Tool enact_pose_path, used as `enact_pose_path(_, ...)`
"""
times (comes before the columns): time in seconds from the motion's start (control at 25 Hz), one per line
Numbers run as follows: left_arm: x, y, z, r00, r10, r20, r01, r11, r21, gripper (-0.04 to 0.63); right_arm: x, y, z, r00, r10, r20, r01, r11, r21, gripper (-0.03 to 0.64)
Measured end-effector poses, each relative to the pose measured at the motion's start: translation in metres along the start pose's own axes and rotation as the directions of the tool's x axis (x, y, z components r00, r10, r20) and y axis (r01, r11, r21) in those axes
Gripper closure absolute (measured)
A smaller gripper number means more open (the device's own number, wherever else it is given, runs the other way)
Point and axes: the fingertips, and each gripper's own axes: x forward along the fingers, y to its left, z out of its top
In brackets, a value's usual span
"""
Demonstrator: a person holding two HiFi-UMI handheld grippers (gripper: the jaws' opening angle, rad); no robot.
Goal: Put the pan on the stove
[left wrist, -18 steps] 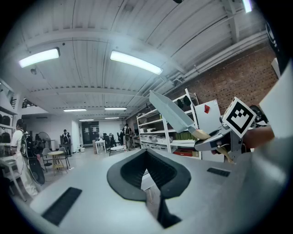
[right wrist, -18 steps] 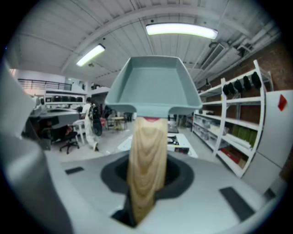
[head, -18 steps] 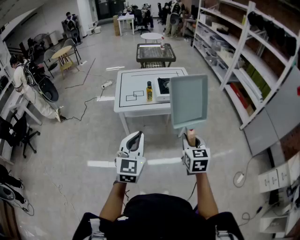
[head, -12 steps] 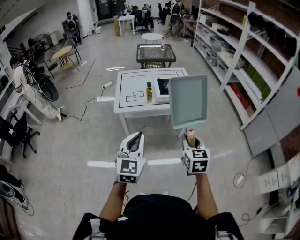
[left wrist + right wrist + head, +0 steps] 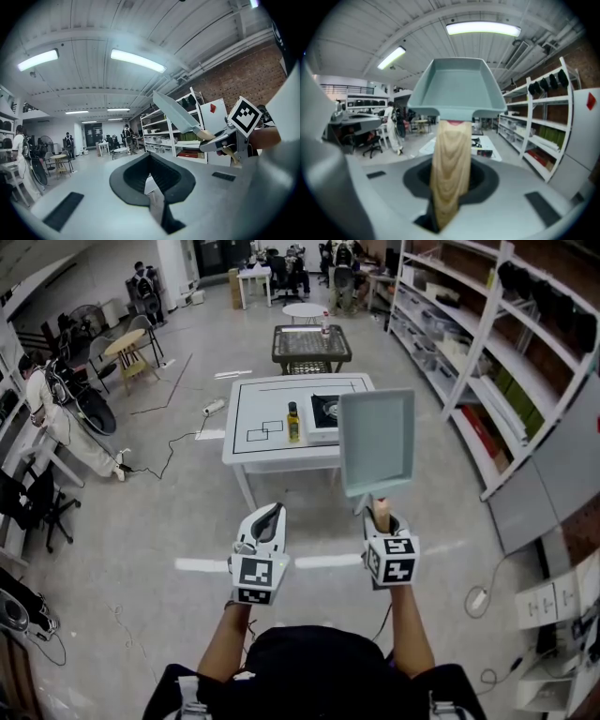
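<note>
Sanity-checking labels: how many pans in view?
1: the square pan, gripped by its wooden handle in the right gripper, in the air short of the table. The shelves could hide others.

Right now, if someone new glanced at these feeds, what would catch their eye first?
The square grey-green pan raised in mid-air dominates the head view, its wooden handle clamped in the right gripper. Beyond it stands a white table with the stove near its right edge and a bottle just left of that. The left gripper carries nothing.
</note>
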Motion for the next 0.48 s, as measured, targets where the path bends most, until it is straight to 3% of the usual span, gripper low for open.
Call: enact_pose_path(0.48, 0.024, -0.043, 0.004, 1.000, 0.010, -0.004, -0.009, 0.998, 0.055, 0.571, 0.002, -0.037, -0.008, 0.999, 0.042, 0.013, -0.042, 0.999, 0.014, 0.523)
